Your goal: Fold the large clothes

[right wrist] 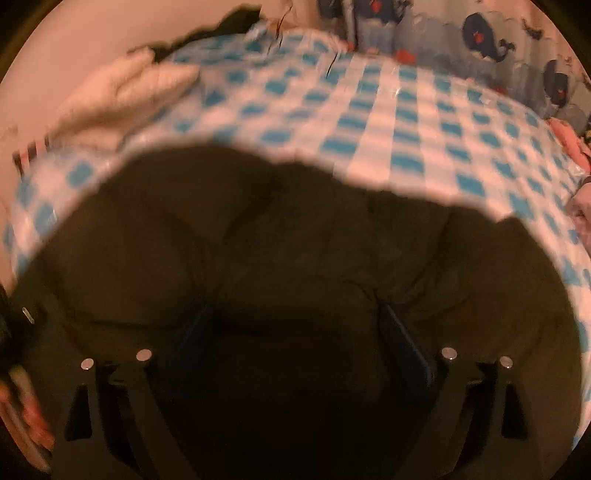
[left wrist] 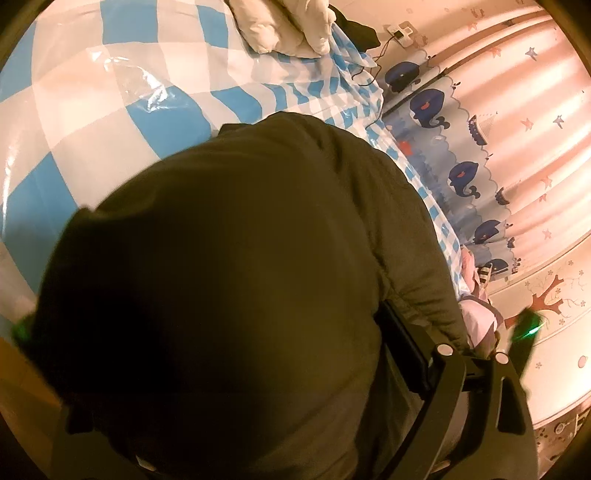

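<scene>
A dark olive padded jacket [left wrist: 229,236] lies bunched on the blue-and-white checked bed cover [left wrist: 92,122] and fills the lower part of both views. Its bulk sits between the jaws of my left gripper [left wrist: 229,314]. That gripper's right finger [left wrist: 402,339] shows at the jacket's edge, and its left finger is hidden under the fabric. The jaws stand wide apart. My right gripper [right wrist: 293,310] hangs over the jacket [right wrist: 295,240] with both fingers [right wrist: 404,343] spread wide and nothing pinched. The right wrist view is blurred.
A white padded garment [left wrist: 288,29] lies at the far end of the bed [right wrist: 388,122], with a black item [left wrist: 358,31] beside it. A whale-print curtain [left wrist: 461,173] hangs along the bed's right side. Pink clothes [left wrist: 476,317] lie by the bed's edge. A wall socket with cables [left wrist: 400,31] is behind.
</scene>
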A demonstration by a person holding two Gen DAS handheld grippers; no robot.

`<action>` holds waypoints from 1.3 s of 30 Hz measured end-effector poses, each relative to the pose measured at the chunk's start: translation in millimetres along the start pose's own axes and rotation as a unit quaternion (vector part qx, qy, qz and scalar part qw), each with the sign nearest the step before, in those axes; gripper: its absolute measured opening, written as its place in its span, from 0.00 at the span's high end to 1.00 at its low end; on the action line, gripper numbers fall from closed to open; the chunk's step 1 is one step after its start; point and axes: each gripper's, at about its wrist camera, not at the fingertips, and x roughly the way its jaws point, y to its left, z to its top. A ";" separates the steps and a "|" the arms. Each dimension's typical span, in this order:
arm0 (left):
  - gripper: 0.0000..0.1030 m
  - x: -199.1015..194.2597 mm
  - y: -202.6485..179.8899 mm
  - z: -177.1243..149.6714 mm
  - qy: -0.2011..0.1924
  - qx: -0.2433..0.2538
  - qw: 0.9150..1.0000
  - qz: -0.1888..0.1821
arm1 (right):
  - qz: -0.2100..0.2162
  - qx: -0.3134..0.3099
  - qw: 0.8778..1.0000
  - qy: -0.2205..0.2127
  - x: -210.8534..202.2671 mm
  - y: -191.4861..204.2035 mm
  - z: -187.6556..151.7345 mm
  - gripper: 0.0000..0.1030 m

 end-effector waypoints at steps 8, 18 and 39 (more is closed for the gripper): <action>0.16 1.0 1.6 -0.9 -0.002 -0.005 1.000 0.000 | -0.024 -0.014 0.998 -0.063 -58.3 13.9 -17.1 0.14; 0.35 3.3 -0.3 1.1 -0.003 -0.011 1.000 -0.014 | -0.019 -0.021 0.999 -0.038 -43.2 20.3 -43.9 0.08; 0.81 -41.3 -124.9 -10.0 -0.073 0.186 0.980 -0.005 | -0.065 -0.060 0.995 -0.045 -12.9 37.2 -87.2 0.06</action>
